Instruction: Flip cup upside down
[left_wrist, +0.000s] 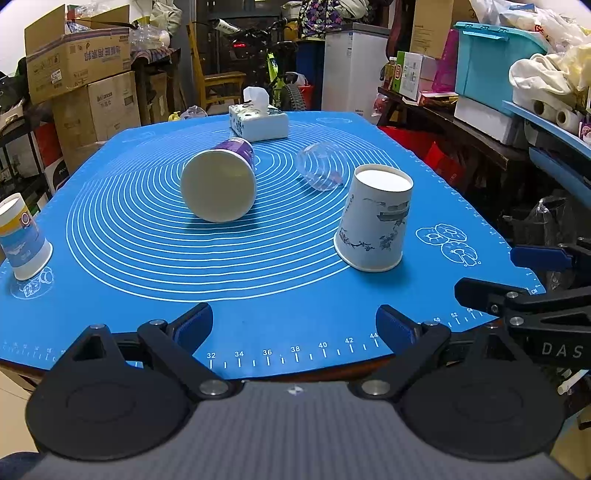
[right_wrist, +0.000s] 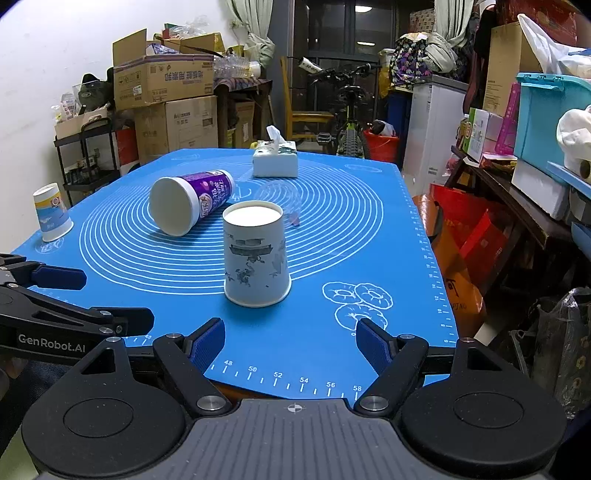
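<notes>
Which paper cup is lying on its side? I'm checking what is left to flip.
The purple cup, tipped over mid-mat with its mouth toward the cameras. The white ink-painted cup and the blue-and-yellow cup already stand upside down.

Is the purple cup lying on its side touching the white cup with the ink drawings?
Apart. The left wrist view shows a wide strip of blue mat between the purple cup and the white cup.

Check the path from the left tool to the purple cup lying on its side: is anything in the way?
Nothing visible blocks it. The left tool is open at the mat's near edge, with bare mat up to the purple cup. The ink-print cup stands off to the right, the clear cup beyond.
</notes>
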